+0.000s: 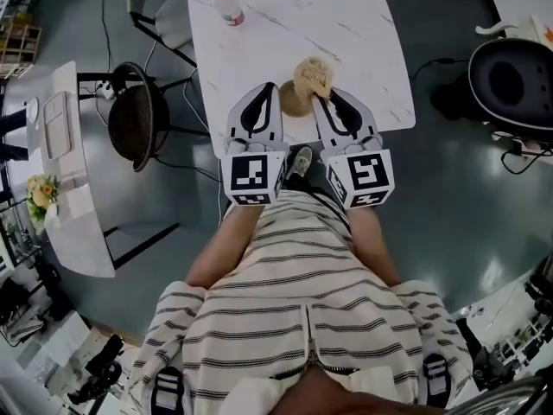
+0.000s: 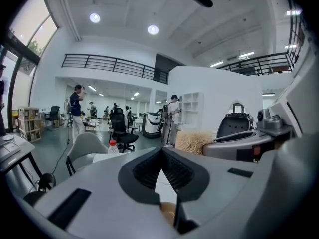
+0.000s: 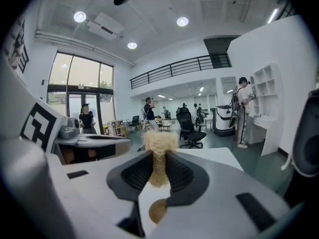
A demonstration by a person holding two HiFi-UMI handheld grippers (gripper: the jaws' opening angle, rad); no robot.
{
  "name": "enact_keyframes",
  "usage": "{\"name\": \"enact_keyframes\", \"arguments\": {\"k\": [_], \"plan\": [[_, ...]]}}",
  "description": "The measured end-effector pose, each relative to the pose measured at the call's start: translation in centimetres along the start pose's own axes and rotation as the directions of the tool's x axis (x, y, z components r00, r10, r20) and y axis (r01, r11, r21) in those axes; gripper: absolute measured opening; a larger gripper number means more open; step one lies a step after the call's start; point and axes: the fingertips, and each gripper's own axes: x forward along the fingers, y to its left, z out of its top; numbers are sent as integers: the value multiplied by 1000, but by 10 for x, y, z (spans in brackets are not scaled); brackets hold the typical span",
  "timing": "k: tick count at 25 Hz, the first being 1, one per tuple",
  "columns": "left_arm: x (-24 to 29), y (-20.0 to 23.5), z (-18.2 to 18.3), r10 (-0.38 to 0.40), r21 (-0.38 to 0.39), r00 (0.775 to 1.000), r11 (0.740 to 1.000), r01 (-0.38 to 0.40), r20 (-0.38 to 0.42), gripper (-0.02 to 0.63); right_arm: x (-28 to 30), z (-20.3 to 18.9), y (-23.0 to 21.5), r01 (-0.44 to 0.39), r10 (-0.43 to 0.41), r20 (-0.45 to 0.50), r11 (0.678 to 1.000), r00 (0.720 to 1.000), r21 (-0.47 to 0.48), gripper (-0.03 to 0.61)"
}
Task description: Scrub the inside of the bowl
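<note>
we hold the right gripper clamped on a straw-coloured fibre scrubber at the brown bowl's rim, near the marble table's front edge; the left gripper, jaws together and empty, sits just beside the bowl.

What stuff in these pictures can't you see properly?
- Inside of the bowl, and whether it is clean or dirty: in the head view the scrubber and the right gripper cover much of it.
- Rest of the bowl: each gripper view shows only a brown sliver in the gap between its jaws.
- Label on the bottle: too small to read in the head view.
</note>
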Motion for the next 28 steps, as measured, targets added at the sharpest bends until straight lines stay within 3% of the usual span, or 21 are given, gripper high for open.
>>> {"name": "enact_keyframes", "arguments": {"k": [8, 17, 28], "plan": [[28, 26, -49, -37, -26, 992, 999, 34, -120, 5, 38, -49, -7, 9, -3, -139, 999, 990, 41, 84], [48, 40, -108, -98, -77, 963, 994, 81, -249, 5, 64, -102, -6, 37, -15, -274, 996, 962, 76, 84], [61, 32, -177, -233, -186, 879, 968, 168, -417, 5, 80, -159, -9, 60, -15, -420, 994, 907, 94, 84]]}}
